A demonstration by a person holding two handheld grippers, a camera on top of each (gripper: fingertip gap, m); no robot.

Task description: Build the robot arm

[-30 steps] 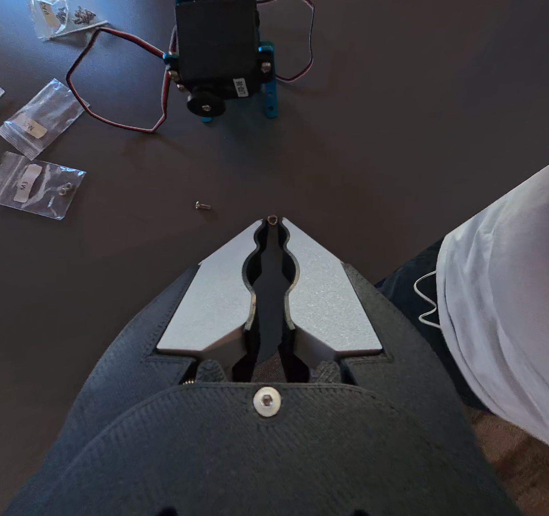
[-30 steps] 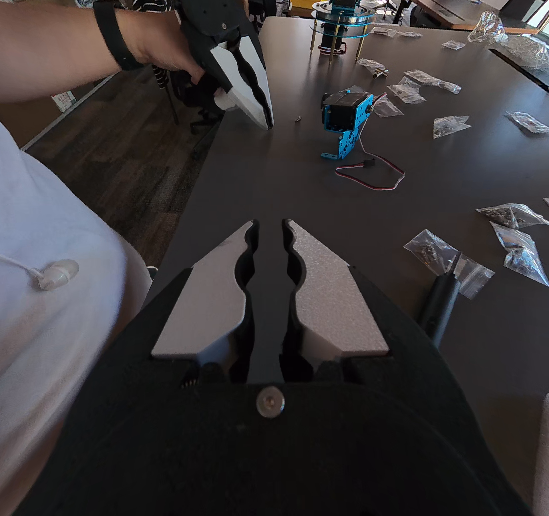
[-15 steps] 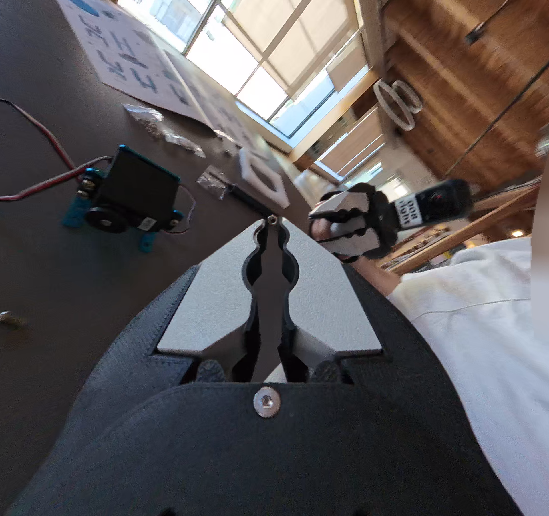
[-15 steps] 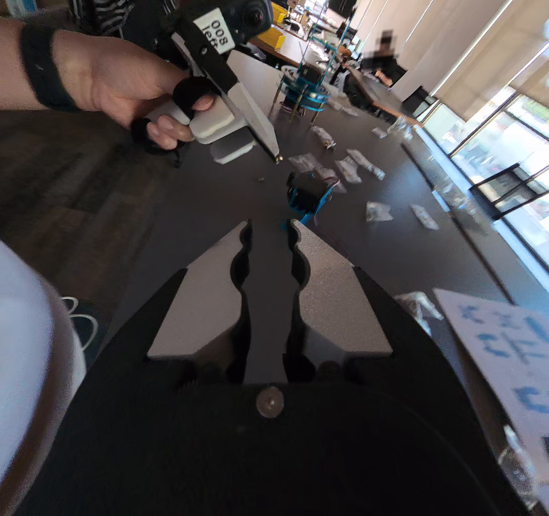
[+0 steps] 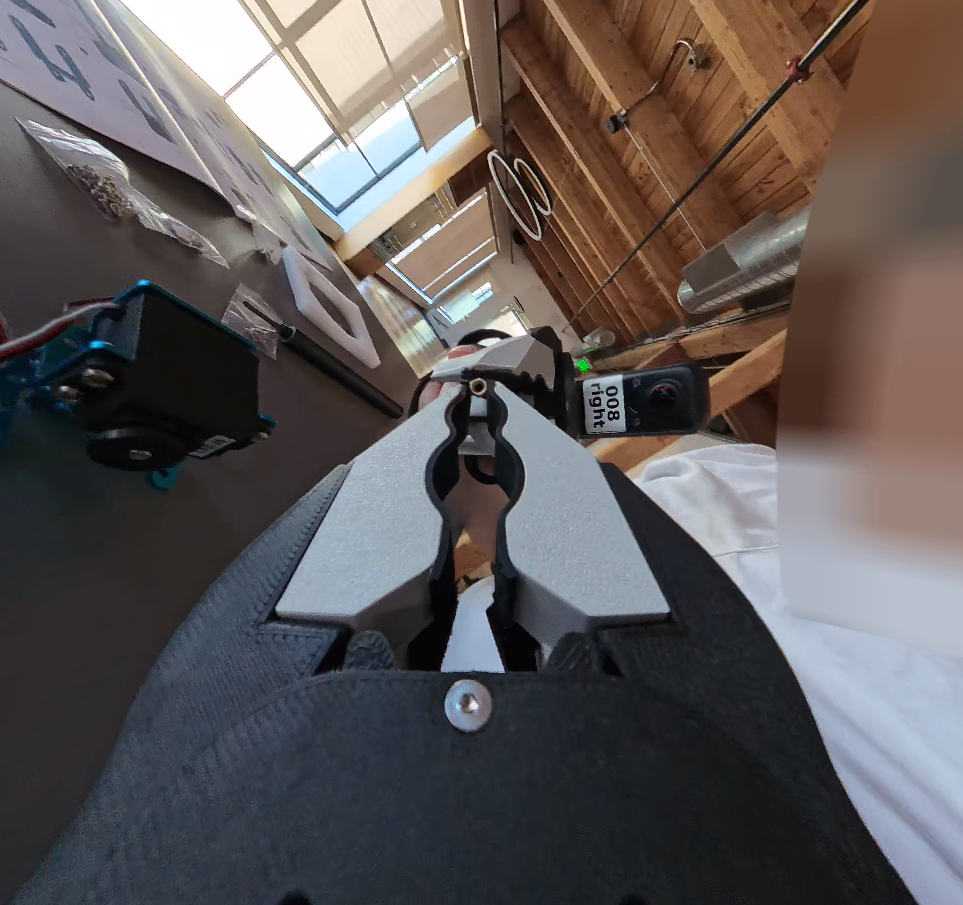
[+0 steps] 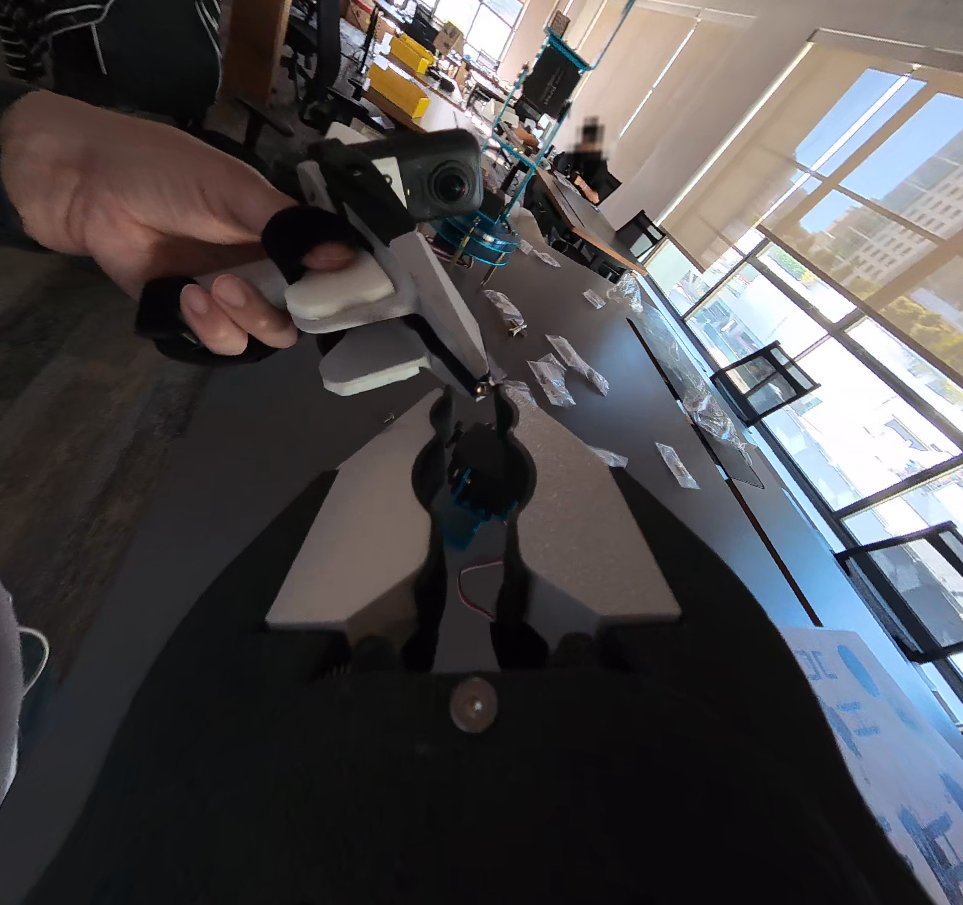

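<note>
My left gripper is shut on a small metal screw pinched at its very tips and held in the air. In the right wrist view the left gripper comes in from the upper left in a person's hand, with the screw just above my right gripper. The right gripper is open and empty, its tips either side of the screw without closing on it. One of its grey fingers shows just behind the left tips. A black servo in a blue bracket stands on the dark table, also seen between the right fingers.
Several small plastic bags of parts lie along the table. A black screwdriver and a white foam frame lie beyond the servo. A loose screw lies on the table. A white printed sheet is at the right. A blue round assembly stands farther back. The tips of both grippers are at nearly the same place.
Both grippers rose from the table and tilted toward each other. The left gripper kept the screw and brought it to the right gripper's open tips.
</note>
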